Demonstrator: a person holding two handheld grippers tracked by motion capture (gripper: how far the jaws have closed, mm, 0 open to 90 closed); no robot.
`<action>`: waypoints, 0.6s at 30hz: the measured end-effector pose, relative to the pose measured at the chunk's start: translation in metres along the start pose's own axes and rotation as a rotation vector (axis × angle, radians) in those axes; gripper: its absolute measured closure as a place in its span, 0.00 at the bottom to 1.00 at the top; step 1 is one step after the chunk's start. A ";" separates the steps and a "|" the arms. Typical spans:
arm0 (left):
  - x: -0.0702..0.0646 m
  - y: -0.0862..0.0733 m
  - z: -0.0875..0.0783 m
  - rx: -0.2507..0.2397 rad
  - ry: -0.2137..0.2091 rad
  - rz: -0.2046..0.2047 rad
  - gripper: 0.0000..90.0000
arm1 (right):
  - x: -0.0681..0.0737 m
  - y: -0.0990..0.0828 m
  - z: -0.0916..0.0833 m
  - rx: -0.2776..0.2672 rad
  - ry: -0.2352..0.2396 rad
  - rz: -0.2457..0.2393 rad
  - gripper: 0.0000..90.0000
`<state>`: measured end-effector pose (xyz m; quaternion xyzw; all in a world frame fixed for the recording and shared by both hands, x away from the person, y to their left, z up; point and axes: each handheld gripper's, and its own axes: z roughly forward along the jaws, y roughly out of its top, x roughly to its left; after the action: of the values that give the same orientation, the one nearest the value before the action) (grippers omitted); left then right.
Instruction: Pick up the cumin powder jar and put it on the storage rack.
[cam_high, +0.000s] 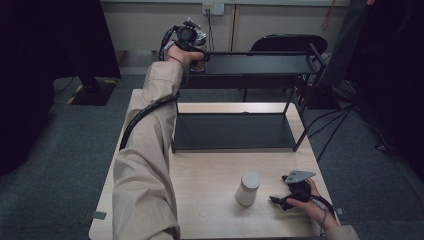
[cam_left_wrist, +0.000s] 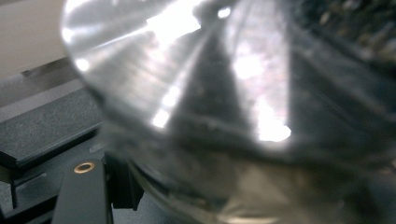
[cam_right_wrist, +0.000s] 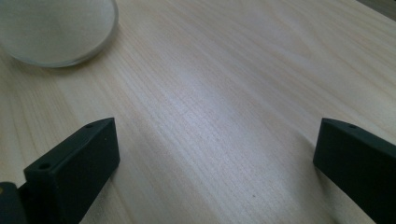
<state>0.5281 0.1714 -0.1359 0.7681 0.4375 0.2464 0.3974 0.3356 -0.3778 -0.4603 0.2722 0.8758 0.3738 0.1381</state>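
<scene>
In the upper centre of the high view, the left gripper (cam_high: 196, 50) sat at the left end of the top shelf (cam_high: 260, 64) of the black rack, its jaws clamped on a clear glass (cam_left_wrist: 224, 112) that stood upright on the shelf. Lower right, the right gripper (cam_high: 287, 197) rested on the table (cam_high: 210, 172), jaws apart, just right of a white bottle (cam_high: 248, 189), well apart from the glass.
</scene>
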 end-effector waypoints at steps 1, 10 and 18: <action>-0.001 0.000 -0.001 -0.005 0.003 -0.005 0.32 | 0.000 0.000 0.000 0.000 0.000 0.000 0.00; -0.005 -0.003 -0.009 -0.005 0.011 -0.013 0.20 | 0.000 0.000 0.000 0.000 0.000 0.000 0.00; -0.009 -0.013 -0.022 -0.014 0.016 -0.010 0.08 | 0.000 0.000 0.000 0.000 0.000 0.000 0.00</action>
<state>0.5015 0.1765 -0.1349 0.7610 0.4428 0.2536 0.4007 0.3355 -0.3778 -0.4604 0.2722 0.8758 0.3738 0.1382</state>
